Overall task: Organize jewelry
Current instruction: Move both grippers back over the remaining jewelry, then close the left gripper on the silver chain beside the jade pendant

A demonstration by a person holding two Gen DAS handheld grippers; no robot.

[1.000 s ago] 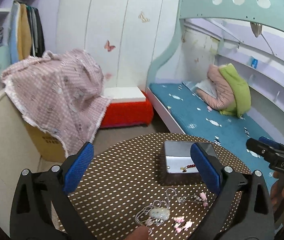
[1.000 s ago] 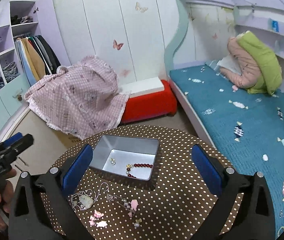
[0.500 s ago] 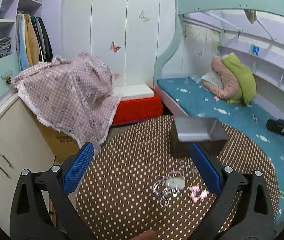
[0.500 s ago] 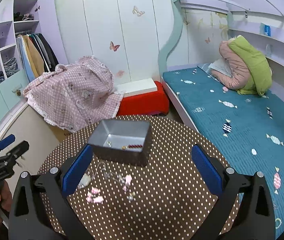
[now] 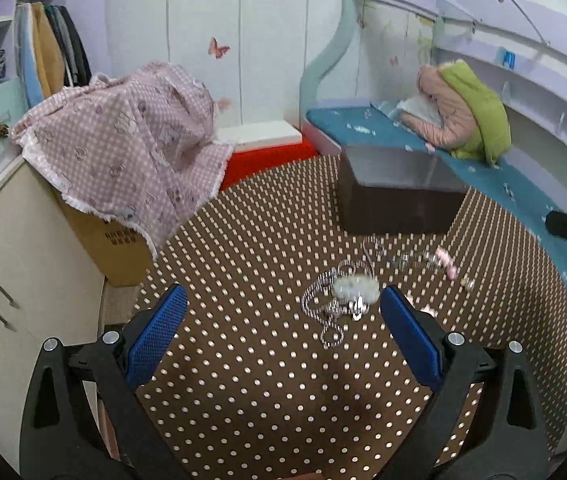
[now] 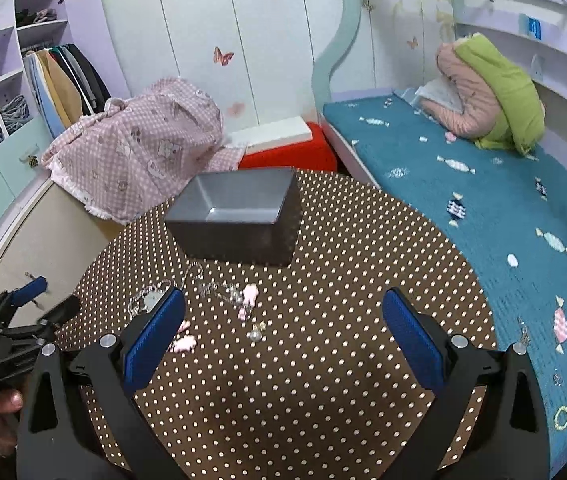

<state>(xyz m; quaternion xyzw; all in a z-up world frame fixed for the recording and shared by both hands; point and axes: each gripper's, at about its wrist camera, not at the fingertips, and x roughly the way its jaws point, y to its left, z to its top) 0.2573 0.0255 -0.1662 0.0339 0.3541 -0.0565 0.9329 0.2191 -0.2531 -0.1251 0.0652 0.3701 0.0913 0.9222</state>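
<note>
A grey metal box (image 5: 397, 190) (image 6: 239, 210) stands on the round brown dotted table (image 5: 243, 260) (image 6: 343, 280); its inside is hidden from this low angle. In front of it lie loose pieces: a silver chain necklace with a pale pendant (image 5: 353, 289) (image 6: 149, 300), a bracelet with pink charms (image 5: 443, 258) (image 6: 245, 296), pink earrings (image 6: 185, 342) and a small pearl piece (image 6: 255, 335). My left gripper (image 5: 283, 340) is open and empty, just short of the necklace. My right gripper (image 6: 283, 340) is open and empty above the table, near the pearl piece.
A cabinet draped with a pink checked cloth (image 5: 123, 144) and a cardboard box (image 5: 111, 240) stand left of the table. A red and white stool (image 5: 271, 148) sits behind. A bed with a blue cover (image 6: 483, 200) and bundled jackets (image 6: 487, 96) runs along the right.
Both grippers have dropped lower towards the table and pulled back, so the box's contents are out of sight. The jewelry now lies closer in front of the fingers. Both stay open.
</note>
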